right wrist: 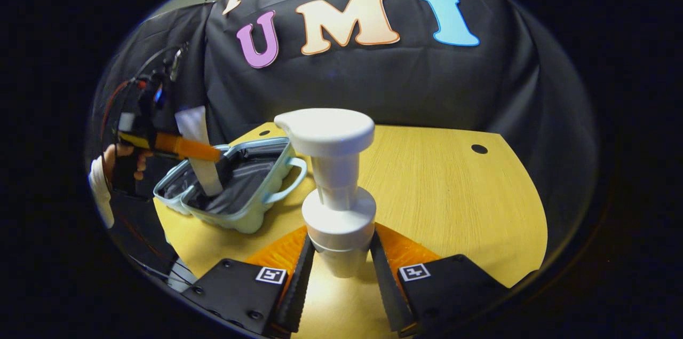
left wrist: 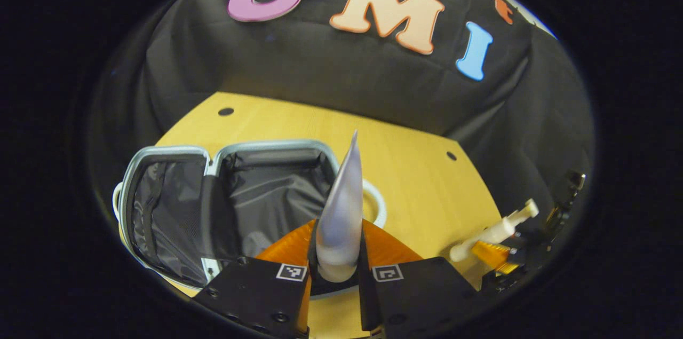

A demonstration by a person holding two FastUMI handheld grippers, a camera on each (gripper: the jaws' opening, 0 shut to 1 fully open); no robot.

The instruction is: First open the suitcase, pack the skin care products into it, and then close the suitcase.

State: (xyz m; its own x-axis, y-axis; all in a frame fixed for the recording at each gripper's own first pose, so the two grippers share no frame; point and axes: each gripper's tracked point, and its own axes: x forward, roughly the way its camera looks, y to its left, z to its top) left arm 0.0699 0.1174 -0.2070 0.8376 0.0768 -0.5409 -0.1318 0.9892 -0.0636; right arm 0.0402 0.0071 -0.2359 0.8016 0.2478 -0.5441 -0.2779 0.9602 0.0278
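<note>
My left gripper [left wrist: 337, 269] is shut on a pale squeeze tube [left wrist: 341, 211] that stands up between its fingers, tip pointing away. Just beyond and to the left lies the light blue suitcase [left wrist: 267, 145], open, both halves showing dark lining. In the right gripper view the tube [right wrist: 200, 152] hangs over the open suitcase [right wrist: 251, 219], held by the left gripper [right wrist: 208, 156] and a hand [right wrist: 125, 160]. My right gripper [right wrist: 339, 269] is shut on the base of a white pump bottle [right wrist: 333, 179], held to the right of the suitcase. The left gripper view shows that bottle [left wrist: 493, 232] tilted at the far right.
The suitcase rests on a round-edged wooden table [right wrist: 453, 195] with small dark holes [right wrist: 479, 149]. Black cloth walls close in behind the table. Bare wood spreads to the right of the suitcase [left wrist: 416, 168].
</note>
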